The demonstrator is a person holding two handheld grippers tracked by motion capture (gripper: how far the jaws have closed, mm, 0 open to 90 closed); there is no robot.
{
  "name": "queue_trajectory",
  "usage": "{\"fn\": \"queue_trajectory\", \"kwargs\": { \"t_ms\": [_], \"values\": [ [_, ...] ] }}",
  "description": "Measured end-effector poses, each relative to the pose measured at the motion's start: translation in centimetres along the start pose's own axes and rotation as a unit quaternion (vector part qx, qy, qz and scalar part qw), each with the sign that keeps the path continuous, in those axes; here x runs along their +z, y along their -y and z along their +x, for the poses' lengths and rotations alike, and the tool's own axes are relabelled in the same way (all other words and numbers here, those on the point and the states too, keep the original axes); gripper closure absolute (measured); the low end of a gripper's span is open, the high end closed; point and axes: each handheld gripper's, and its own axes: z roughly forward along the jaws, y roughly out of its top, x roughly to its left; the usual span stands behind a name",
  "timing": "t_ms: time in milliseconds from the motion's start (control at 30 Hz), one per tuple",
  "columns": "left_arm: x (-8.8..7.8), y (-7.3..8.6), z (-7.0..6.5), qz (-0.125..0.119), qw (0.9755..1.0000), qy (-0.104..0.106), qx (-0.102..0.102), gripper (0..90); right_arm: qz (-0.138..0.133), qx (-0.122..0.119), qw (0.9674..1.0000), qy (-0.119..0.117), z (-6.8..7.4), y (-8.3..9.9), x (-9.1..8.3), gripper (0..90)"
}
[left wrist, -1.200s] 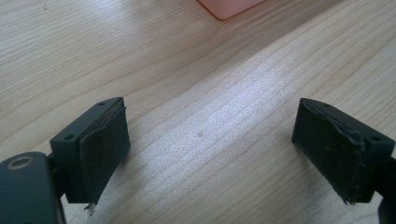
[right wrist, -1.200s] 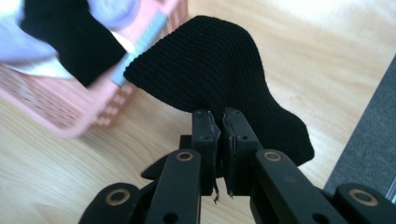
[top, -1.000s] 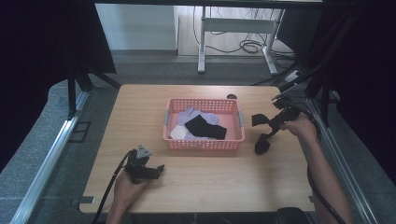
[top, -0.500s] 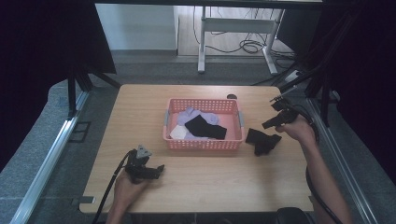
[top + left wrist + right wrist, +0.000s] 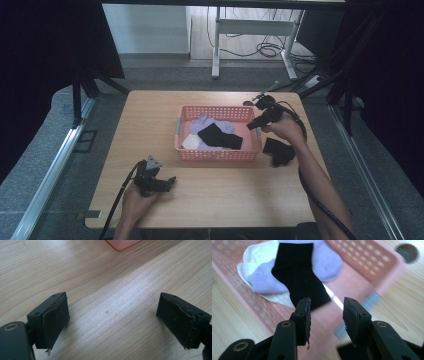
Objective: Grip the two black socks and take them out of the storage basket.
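1. Step in hand, as I read it: emptying socks from the pink basket (image 5: pixel 218 152) onto the bench (image 5: pixel 150 115), one at a time. One black sock (image 5: pixel 278 151) already lies on the bench, just beside the basket's right wall.
2. My right hand-held gripper (image 5: pixel 325 312) is over the basket's right end, pointing in at the pile. Its jaws have just been opening; they stand partly apart with nothing between the pads.
3. Next target: the black sock in the basket (image 5: pixel 298 277), lying flat atop the lilac socks (image 5: pixel 325 258) and a white sock (image 5: pixel 255 255).
4. My left hand-held gripper (image 5: pixel 112 322) rests low over bare bench near the front left, jaws wide, holding nothing.
5. Next move calls for dropping the right jaws onto the black sock's near edge and pinching that layer alone. The gripper view is motion-blurred, so how far off the fabric lies is probably not judged well from here.
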Motion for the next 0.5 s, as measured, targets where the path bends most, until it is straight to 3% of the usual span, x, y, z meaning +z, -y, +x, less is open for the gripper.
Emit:
{"fn": "queue_trajectory", "kwargs": {
  "t_ms": [133,200,500],
  "values": [
    [0.0,0.0,0.0,-0.001,1.0000,-0.001,-0.001,10.6,-0.002,-0.009,0.9999,-0.006,0.7,-1.0,1.5,56.5],
    [0.0,0.0,0.0,-0.002,1.0000,0.000,-0.001,10.6,0.005,-0.020,0.9997,-0.009,1.5,-1.8,3.3,55.5],
    [0.0,0.0,0.0,0.000,1.0000,-0.001,0.001,10.6,0.025,-0.046,0.9984,-0.022,3.4,-3.4,7.9,53.8]
  ]
}}
